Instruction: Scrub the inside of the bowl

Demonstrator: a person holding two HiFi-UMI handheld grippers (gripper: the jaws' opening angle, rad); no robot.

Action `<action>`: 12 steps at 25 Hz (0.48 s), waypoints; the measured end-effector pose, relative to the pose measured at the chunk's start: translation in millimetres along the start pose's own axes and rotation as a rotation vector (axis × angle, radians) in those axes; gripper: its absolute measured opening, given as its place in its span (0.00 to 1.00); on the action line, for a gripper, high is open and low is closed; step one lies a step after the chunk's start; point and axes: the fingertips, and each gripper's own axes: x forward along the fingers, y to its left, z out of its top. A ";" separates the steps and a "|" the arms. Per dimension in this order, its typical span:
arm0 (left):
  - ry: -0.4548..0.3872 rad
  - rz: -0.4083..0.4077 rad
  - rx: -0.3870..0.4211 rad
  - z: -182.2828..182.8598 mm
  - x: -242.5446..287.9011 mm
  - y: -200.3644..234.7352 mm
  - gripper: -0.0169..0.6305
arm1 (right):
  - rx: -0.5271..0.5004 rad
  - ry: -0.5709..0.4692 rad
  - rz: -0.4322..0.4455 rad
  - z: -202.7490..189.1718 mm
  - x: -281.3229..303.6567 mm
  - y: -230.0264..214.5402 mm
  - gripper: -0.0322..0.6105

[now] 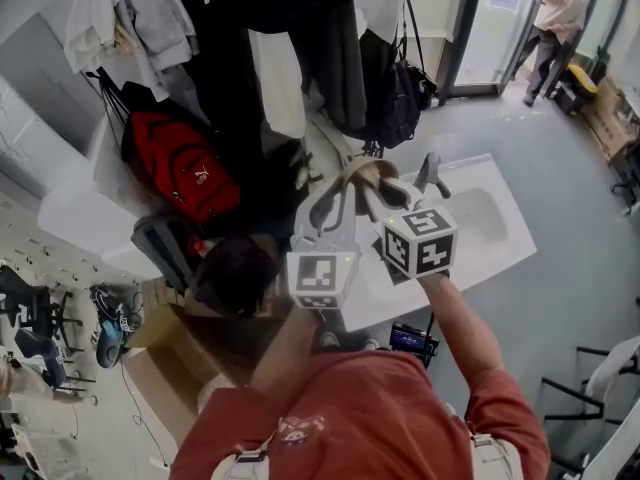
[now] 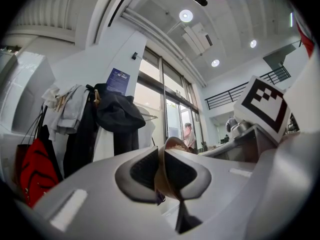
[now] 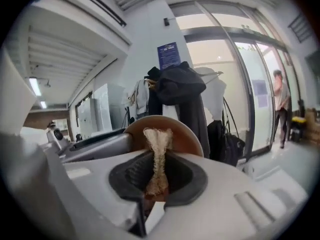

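In the head view a brown bowl (image 1: 368, 173) is held up over the white sink (image 1: 490, 230) between both grippers. My left gripper (image 1: 333, 206) is shut on the bowl's rim; in the left gripper view the thin brown rim (image 2: 172, 145) stands edge-on between the dark pads (image 2: 142, 170). My right gripper (image 1: 388, 194) is shut on a beige scrubbing cloth (image 3: 159, 151), pinched upright between its pads (image 3: 182, 176). The cloth's top lies against the bowl's inner face (image 3: 184, 134). The bowl's far side is hidden.
A faucet (image 1: 432, 173) stands at the back of the sink. Coats (image 1: 300, 48) and a red backpack (image 1: 185, 173) hang behind it. A cardboard box (image 1: 165, 363) sits at the left. A person (image 1: 555, 28) stands by the glass door.
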 end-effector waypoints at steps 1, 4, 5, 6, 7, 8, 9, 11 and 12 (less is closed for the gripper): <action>0.000 0.002 -0.001 -0.6 0.5 0.6 0.09 | 0.043 -0.002 0.003 -0.5 0.8 -1.0 0.13; 0.003 0.003 -0.003 -2.5 2.0 1.8 0.09 | 0.106 -0.007 0.011 -0.9 2.0 -3.0 0.13; 0.003 0.002 -0.003 -3.0 2.0 1.6 0.09 | 0.106 -0.010 0.011 -0.9 1.5 -3.2 0.13; 0.004 0.002 -0.003 -3.5 2.0 1.2 0.09 | 0.100 -0.012 0.008 -1.3 0.7 -3.5 0.13; 0.004 0.001 -0.002 -4.3 2.0 0.5 0.09 | 0.091 -0.014 0.005 -2.1 -0.1 -4.0 0.13; 0.005 0.002 0.000 -5.4 2.3 0.0 0.09 | 0.081 -0.016 0.000 -3.1 -0.6 -4.6 0.13; 0.006 0.003 0.002 -6.7 2.8 -0.2 0.09 | 0.072 -0.018 -0.004 -4.1 -0.8 -5.3 0.13; 0.012 0.009 0.002 -8.5 4.1 0.8 0.09 | 0.060 -0.022 -0.010 -4.2 -0.7 -5.7 0.13; 0.015 0.013 0.001 -8.7 5.0 2.2 0.09 | 0.058 -0.025 -0.010 -3.1 -0.8 -5.4 0.13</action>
